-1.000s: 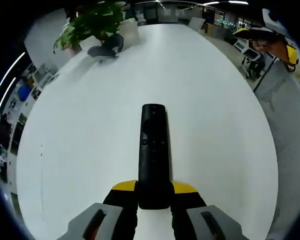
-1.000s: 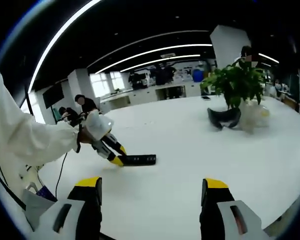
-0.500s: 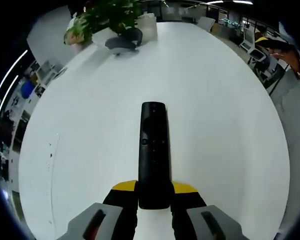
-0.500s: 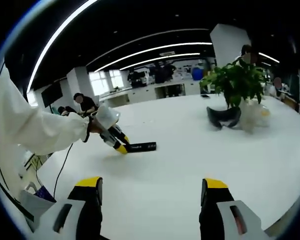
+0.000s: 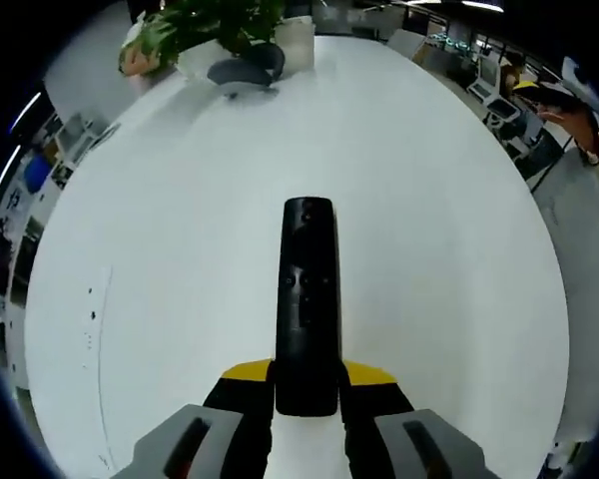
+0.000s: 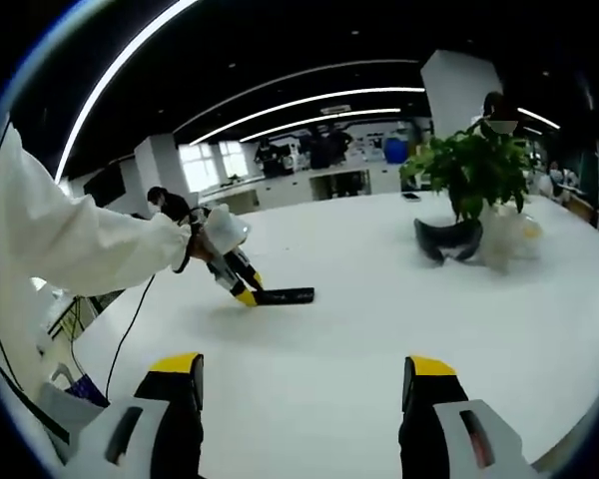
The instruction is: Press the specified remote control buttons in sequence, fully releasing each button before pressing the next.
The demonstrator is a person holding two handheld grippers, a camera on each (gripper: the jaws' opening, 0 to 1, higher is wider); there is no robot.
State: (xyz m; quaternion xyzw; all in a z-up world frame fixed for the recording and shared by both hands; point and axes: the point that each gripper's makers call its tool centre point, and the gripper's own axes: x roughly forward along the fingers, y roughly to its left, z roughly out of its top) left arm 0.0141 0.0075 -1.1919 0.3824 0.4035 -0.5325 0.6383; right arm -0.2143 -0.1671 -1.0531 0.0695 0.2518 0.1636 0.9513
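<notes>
A long black remote control (image 5: 306, 299) points away from me in the left gripper view, its near end clamped between the yellow-tipped jaws of my left gripper (image 5: 306, 384). Small buttons show on its upper face. It hangs above the white table (image 5: 180, 249). In the right gripper view the same remote (image 6: 285, 295) is held clear of the table by the left gripper (image 6: 242, 293), with a white-sleeved arm (image 6: 70, 254) behind it. My right gripper (image 6: 299, 384) stands open low in that view, far from the remote, with nothing between its jaws.
A potted green plant (image 6: 471, 170) stands at the table's far end beside a dark curved object (image 6: 447, 238) and a clear bag (image 6: 507, 235). The same plant (image 5: 215, 22) sits at the top of the left gripper view. People and desks fill the office background.
My left gripper has lifted and tilted the remote a little higher above the table. The left view has shifted with it. The right gripper stays still and open.
</notes>
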